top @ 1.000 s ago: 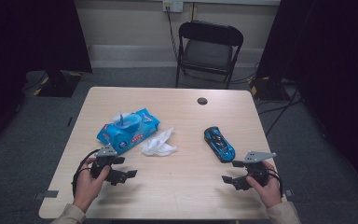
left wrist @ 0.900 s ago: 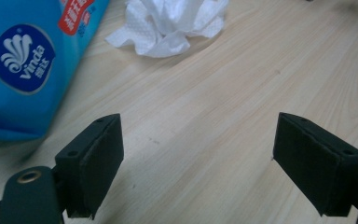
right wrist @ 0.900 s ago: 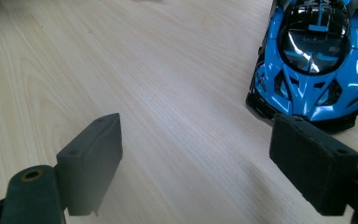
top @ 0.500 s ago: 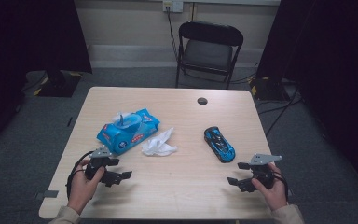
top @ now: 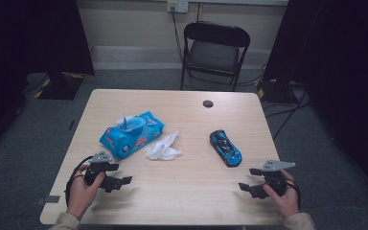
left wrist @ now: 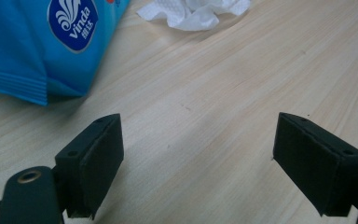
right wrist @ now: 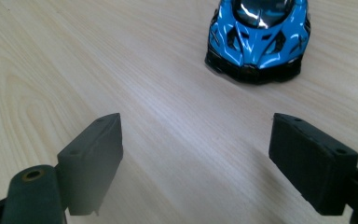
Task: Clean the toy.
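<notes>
Two hand-held grippers are hovering low at the near edge of the pale wooden table [top: 187, 201].

The left gripper [top: 120, 175] and right gripper [top: 249, 179] are both gaping wide, holding nothing. The glossy blue toy sports car [top: 225, 148] is sitting just ahead of the right one; the blue wet-wipe pack [left wrist: 42, 42] and crumpled white tissue [left wrist: 196, 11] are being cropped in the left gripper view.

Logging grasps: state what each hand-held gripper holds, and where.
Nothing. The left hand-held gripper and the right hand-held gripper are open over bare table.
</notes>
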`<state>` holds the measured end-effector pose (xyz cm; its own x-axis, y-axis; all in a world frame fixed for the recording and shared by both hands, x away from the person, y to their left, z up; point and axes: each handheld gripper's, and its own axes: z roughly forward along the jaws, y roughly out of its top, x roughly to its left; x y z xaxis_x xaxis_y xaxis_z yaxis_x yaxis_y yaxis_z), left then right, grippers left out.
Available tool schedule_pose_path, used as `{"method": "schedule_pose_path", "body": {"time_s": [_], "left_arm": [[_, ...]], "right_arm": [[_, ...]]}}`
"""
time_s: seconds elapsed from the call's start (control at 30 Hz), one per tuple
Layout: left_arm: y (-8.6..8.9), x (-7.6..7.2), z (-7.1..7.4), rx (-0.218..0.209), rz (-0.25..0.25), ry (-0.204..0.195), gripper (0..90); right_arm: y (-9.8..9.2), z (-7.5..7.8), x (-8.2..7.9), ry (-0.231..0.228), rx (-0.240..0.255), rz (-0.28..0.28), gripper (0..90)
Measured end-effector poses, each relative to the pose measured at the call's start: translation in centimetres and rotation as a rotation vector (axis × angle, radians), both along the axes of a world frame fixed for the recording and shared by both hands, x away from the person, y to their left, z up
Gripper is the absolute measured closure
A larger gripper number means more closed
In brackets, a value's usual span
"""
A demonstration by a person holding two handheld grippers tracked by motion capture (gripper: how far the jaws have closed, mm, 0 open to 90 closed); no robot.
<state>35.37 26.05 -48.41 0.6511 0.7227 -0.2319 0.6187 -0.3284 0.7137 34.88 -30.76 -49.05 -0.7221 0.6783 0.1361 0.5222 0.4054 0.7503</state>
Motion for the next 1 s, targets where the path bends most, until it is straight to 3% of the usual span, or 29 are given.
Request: {"method": "schedule_pose_path", "body": {"time_s": [0.67,1.0], "left_arm": [[1.1,-0.6,-0.5,0.049,-0.002,0.005,15.9],[1.8,-0.9,-0.7,0.07,0.011,0.003,15.9]], "right_arm": [[-0.3,-0.9,-0.2,-0.024,-0.076,-0.009,17.5],[-0.5,-1.1,-0.2,-0.036,-0.079,-0.014,17.9]]}}
